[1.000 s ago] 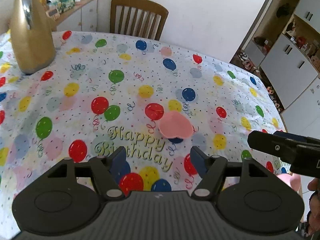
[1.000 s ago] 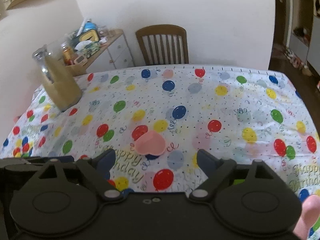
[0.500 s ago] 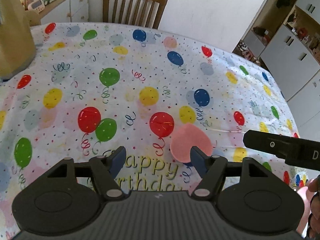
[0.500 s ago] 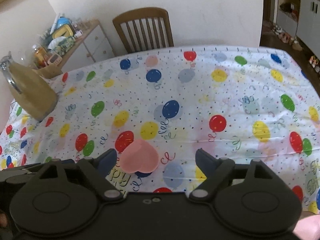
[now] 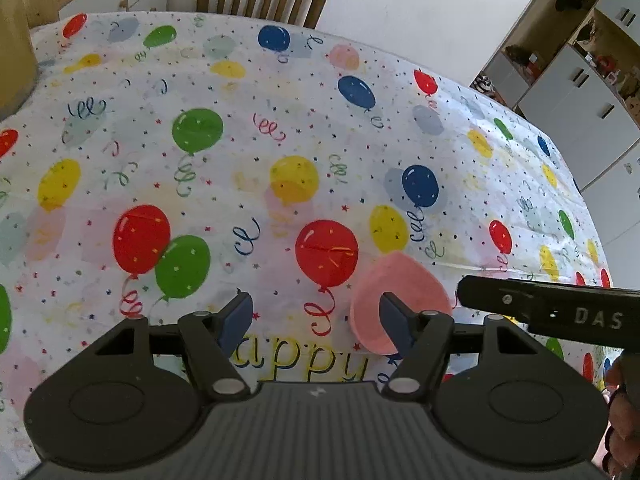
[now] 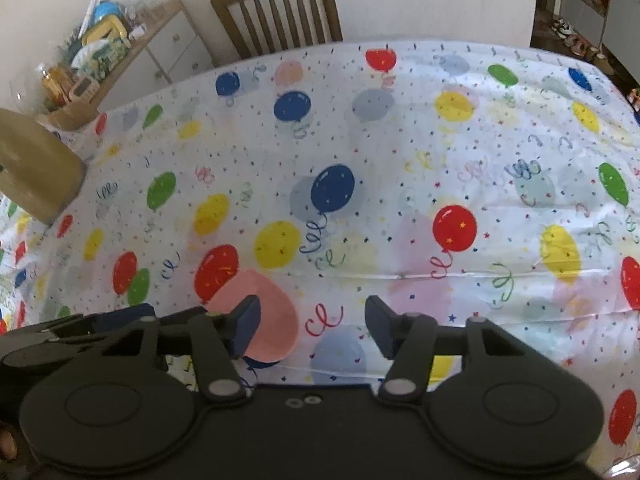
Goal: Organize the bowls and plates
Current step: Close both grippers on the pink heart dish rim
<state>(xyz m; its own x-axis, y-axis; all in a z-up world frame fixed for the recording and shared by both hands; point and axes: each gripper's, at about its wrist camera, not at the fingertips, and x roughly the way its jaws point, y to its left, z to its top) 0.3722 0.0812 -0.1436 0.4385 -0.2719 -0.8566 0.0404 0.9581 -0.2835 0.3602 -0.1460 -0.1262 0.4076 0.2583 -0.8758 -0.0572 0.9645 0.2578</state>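
The left gripper [image 5: 316,316] has its jaws standing moderately apart with nothing between them; only the balloon-print tablecloth [image 5: 248,152] with its yellow "Happy" lettering shows in the gap. The pink heart-shaped plate [image 5: 412,284] lies flat on the counter just outside the right-hand finger [image 5: 394,322] of this pair, which overlaps the plate's near left edge in this view; whether it touches the plate cannot be told. Just beyond the plate to the right, the dark body of the other tool reaches in from the frame edge, with part of a hand [image 5: 624,412] below it.

The right gripper [image 6: 312,326] has its jaws closing, still apart and holding nothing; bare tablecloth fills the space between them. Its left-hand finger [image 6: 246,326] overlaps the plate [image 6: 272,312] in this view, so the plate sits at the outside of that finger and slightly ahead of it, not between the pair. A dark blue printed balloon peeks out from under the plate's near edge. Left of that finger, the left tool's dark frame is visible low in the view.

Farther ahead of both pairs of jaws, the cloth spreads over the counter. A tall tan-gold vessel [image 6: 36,172] stands far off to the left. Beyond the far edge stands a wooden slat-back chair [image 6: 278,16], with a cluttered white sideboard [image 6: 160,56] to its left and white cabinets [image 5: 568,108] far off to the right.
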